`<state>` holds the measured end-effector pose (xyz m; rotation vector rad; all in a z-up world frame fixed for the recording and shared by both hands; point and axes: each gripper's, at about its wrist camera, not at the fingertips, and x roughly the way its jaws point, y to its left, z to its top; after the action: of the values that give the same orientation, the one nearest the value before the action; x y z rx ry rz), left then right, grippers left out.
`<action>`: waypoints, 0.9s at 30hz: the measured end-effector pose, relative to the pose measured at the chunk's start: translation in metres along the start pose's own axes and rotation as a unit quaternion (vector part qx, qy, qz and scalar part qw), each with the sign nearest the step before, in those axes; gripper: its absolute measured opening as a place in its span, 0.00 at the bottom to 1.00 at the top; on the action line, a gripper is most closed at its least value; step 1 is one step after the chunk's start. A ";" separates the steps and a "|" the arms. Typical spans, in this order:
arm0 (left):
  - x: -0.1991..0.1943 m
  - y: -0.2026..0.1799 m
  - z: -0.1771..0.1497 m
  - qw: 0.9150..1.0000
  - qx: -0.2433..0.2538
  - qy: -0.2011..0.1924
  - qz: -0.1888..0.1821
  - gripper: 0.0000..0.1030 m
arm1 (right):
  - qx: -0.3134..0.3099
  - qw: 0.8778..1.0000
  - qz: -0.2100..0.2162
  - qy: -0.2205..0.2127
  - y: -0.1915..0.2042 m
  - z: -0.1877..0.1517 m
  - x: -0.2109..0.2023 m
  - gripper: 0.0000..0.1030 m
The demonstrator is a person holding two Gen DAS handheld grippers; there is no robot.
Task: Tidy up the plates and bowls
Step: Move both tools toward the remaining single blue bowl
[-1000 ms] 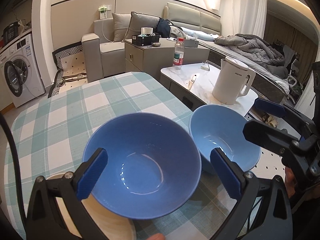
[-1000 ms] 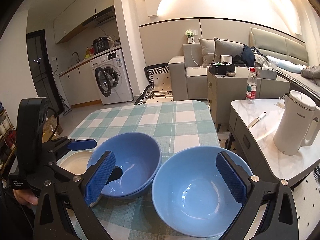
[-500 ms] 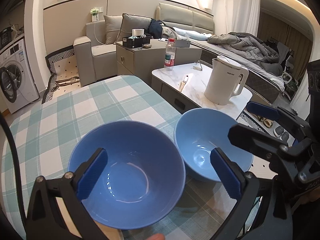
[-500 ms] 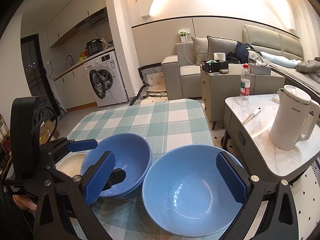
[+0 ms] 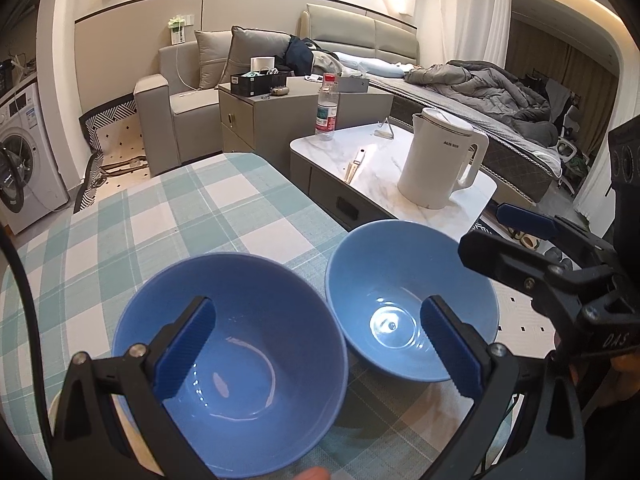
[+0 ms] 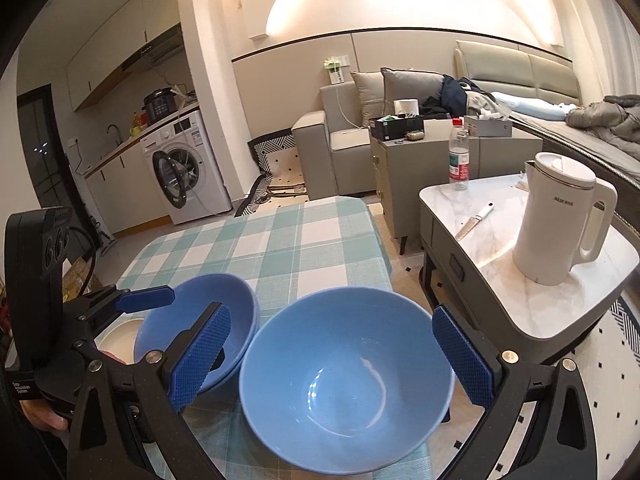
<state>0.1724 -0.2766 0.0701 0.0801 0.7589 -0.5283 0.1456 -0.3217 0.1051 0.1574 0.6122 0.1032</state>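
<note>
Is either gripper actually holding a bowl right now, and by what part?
Neither. The left gripper and right gripper are open around their blue bowls.

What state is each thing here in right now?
Darker blue bowl: upright, empty, on a pale plate.
Lighter blue bowl: upright, empty.
Left gripper: open, one finger inside the darker bowl.
Right gripper: open around the lighter bowl.
White kettle: lid closed.
Washing machine door: open.

Warm cove lighting glares off the wall; sharp frames, fisheye-bent edges, dark vignetted corners.
</note>
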 end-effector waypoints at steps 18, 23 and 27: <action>0.021 -0.021 0.005 0.999 0.034 0.012 -0.019 1.00 | 0.054 0.997 -0.043 0.022 -0.050 -0.006 0.014 0.99; 0.026 -0.027 0.009 0.998 0.047 0.013 -0.027 1.00 | 0.067 0.996 -0.050 0.033 -0.063 -0.009 0.021 0.99; 0.032 -0.031 0.013 0.998 0.050 0.019 -0.037 0.98 | 0.067 0.995 -0.056 0.047 -0.068 -0.013 0.026 0.99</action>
<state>0.1849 -0.3204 0.0616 0.1564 0.7736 -0.6369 0.1623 -0.3829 0.0679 0.2493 0.7207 -0.0390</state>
